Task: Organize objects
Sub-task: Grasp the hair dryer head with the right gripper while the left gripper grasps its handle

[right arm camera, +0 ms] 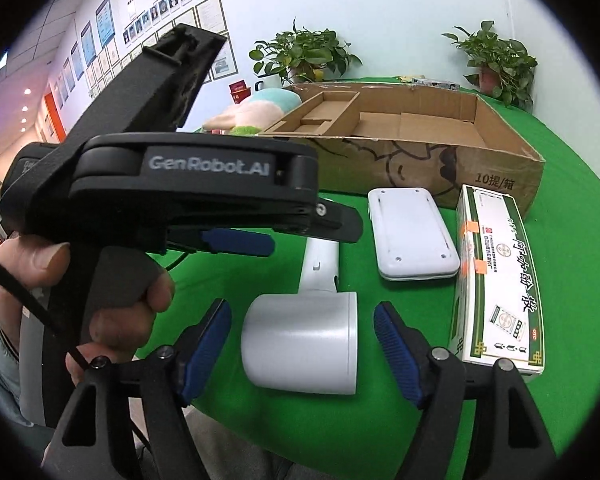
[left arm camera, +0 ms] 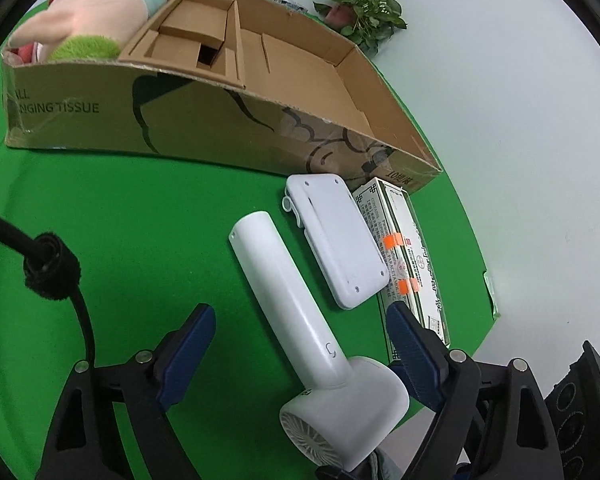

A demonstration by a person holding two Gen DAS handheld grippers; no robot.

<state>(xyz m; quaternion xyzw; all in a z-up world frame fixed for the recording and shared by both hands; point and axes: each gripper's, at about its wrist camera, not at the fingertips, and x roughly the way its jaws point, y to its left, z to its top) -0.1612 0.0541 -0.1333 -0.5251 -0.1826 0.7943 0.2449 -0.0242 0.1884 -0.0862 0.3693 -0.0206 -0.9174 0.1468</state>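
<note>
Both pairs of jaws stand released, their ribbed blue pads clear of everything. Left gripper point(left arm camera: 300, 344) straddles the smooth white plastic hair dryer point(left arm camera: 300, 320), whose round handle runs toward 11 o'clock and whose finned barrel end sits at 6 o'clock; neither pad touches it. Right gripper point(right arm camera: 302, 344) brackets the dryer's squat cylindrical barrel point(right arm camera: 300, 344) with a gap on each side. No earlier frame lets me say anything of the jaws' motion.

Just beside the handle, at 2 o'clock from it, lies a flat white rounded-rectangle plastic case point(left arm camera: 336, 240), screw holes up. Touching or nearly touching its far edge is a glossy green-and-white cardboard medicine box point(left arm camera: 408, 256) with orange tape strips. All rest on a green felt-like cloth point(left arm camera: 120, 220) over a white table point(left arm camera: 520, 120).

At 12 o'clock stands an open corrugated cardboard box point(left arm camera: 180, 120) with a folded cardboard insert inside; a fuzzy pastel plush toy point(left arm camera: 88, 12) fills its end at 10 o'clock. A leafy potted plant point(left arm camera: 360, 4) sits beyond. In the right wrist view, a person's hand point(right arm camera: 100, 308) grips the left gripper's matte black handle.
</note>
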